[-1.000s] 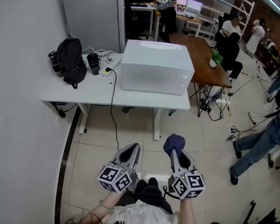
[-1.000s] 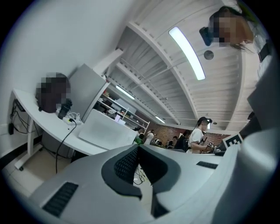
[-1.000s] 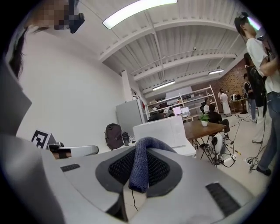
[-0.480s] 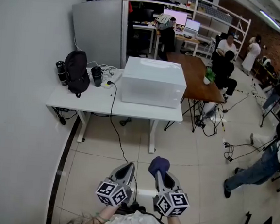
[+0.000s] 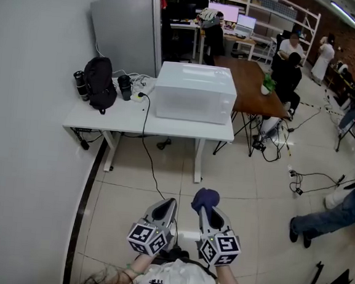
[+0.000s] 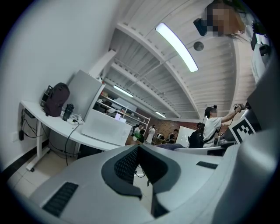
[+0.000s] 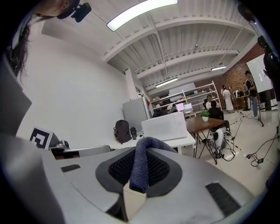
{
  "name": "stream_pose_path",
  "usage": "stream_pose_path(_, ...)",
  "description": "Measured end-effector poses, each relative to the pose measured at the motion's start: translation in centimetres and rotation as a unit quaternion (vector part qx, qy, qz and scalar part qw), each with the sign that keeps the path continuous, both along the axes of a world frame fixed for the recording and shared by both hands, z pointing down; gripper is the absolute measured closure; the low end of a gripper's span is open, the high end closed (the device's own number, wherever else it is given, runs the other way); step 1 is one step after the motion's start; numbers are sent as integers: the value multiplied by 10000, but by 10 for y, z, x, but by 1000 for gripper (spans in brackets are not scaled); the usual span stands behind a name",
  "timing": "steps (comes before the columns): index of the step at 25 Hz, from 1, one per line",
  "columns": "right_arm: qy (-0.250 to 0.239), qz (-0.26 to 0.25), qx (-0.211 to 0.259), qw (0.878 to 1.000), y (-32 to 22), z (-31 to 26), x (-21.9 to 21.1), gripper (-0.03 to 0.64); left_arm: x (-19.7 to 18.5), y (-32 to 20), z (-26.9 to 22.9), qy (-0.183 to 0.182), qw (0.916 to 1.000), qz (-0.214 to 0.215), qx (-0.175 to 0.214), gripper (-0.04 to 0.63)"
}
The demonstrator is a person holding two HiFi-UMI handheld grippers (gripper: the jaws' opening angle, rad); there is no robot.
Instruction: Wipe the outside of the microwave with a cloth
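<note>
Cloth (image 7: 141, 162), dark blue, is pinched between the jaws of the right gripper (image 7: 136, 177). One fold stands up over the pads and bunches just past the tips. The left gripper (image 6: 139, 162) has its jaws pressed together with nothing between them.

Step in hand, as judged: approach to the microwave (image 5: 195, 91); wiping has not begun.

1. Pinch the cloth firmly throughout the approach. The fold past the tips is the working surface, so it should meet the casing before the jaws do.
2. Present the fold flat to the near face of the microwave, then work across the top and sides in overlapping strokes.
3. Avoid the black power cable (image 5: 145, 135), which hangs off the table (image 5: 105, 121) edge just left of the microwave.
4. The empty left gripper is free to brace the casing if it slides.

Pose: both grippers are held low and close to the person's body, side by side, jaws pointing forward toward the microwave. They are well short of it, with open floor between. The microwave sits on the white table, with a black backpack (image 5: 100, 82) to its left against the wall.
</note>
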State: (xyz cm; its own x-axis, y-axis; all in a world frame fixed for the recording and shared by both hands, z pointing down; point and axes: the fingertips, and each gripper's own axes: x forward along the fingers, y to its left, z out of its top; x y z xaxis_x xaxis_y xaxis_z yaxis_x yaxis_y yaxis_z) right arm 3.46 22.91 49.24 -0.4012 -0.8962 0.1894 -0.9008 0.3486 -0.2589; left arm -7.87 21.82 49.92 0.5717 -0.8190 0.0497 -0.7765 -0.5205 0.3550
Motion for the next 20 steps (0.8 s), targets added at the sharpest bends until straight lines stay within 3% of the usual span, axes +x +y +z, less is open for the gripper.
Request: stream_pose_path(20,110,-80,58,9999,-1,2,-3,549,3,4,1,-41,10000,0,-49,604)
